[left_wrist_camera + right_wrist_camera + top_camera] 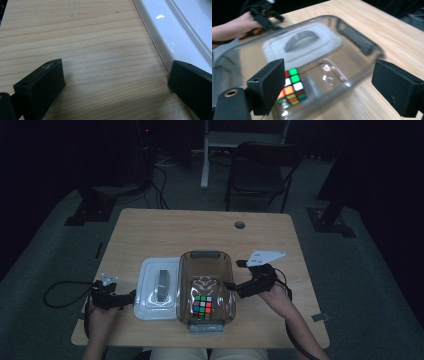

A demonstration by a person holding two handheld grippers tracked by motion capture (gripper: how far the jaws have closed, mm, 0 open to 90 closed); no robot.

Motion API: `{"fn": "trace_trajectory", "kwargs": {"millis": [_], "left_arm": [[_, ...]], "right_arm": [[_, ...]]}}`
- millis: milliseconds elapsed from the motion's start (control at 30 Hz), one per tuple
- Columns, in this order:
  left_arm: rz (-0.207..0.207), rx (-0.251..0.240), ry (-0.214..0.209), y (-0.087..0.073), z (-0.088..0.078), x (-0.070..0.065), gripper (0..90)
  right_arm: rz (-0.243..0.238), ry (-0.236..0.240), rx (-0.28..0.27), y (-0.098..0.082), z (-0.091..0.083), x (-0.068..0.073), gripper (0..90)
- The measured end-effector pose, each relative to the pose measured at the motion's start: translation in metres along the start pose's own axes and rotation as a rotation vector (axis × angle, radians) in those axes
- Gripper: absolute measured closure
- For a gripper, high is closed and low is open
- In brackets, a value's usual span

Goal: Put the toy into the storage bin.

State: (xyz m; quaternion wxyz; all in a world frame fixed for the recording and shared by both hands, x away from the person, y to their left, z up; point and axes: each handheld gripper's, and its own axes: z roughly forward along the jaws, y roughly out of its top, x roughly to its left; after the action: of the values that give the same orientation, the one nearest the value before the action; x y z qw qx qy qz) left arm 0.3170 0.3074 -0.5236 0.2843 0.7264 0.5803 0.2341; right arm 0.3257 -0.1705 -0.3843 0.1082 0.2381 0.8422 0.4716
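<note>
While the puzzle cube (202, 306) lies in the clear container (230, 270) near the tabletop's (150, 227) front edge, the right gripper (231, 286) hangs wide open just beside the container's right wall, nothing between its jaws. Left gripper (131, 297), also wide, rests beside the white lid (146, 290).

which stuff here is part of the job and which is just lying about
In the job: puzzle cube, clear container holding it, white lid beside it, right tool, left tool.
Lying about: black chair, floor cables.

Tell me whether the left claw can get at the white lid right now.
Probably yes. The left claw sits open on the table right beside the white lid, one jaw by its rim, nothing between them.
</note>
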Motion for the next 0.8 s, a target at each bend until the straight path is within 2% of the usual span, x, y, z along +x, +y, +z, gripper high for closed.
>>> {"fn": "trace_trajectory", "kwargs": {"millis": [33, 100, 133, 233, 400, 500, 733, 800], "left_arm": [[0.0, 0.0, 0.0, 0.0, 0.0, 0.0, 1.3], [0.0, -0.001, 0.0, 0.0, 0.0, 0.0, 1.3], [0.0, 0.0, 0.0, 0.0, 0.0, 0.0, 1.3], [0.0, -0.001, 0.0, 0.0, 0.0, 0.0, 1.3], [0.0, 0.0, 0.0, 0.0, 0.0, 0.0, 1.3], [0.0, 0.0, 0.0, 0.0, 0.0, 0.0, 1.3], [0.0, 0.0, 0.0, 0.0, 0.0, 0.0, 1.3], [0.0, 0.0, 0.0, 0.0, 0.0, 0.0, 1.3]], "right_arm": [[0.004, -0.03, -0.014, -0.003, -0.003, -0.002, 11.5], [0.009, -0.029, -0.014, -0.005, -0.005, -0.004, 11.5], [0.015, -0.065, -0.019, -0.01, -0.008, -0.005, 11.5], [0.024, -0.068, -0.016, -0.015, -0.009, -0.007, 11.5], [0.03, -0.125, -0.051, -0.029, -0.016, -0.009, 11.5], [0.032, -0.15, -0.047, -0.037, -0.018, -0.01, 11.5], [0.078, -0.202, -0.069, -0.061, -0.022, -0.016, 11.5], [0.086, -0.235, -0.066, -0.067, -0.021, -0.017, 11.5]]}}
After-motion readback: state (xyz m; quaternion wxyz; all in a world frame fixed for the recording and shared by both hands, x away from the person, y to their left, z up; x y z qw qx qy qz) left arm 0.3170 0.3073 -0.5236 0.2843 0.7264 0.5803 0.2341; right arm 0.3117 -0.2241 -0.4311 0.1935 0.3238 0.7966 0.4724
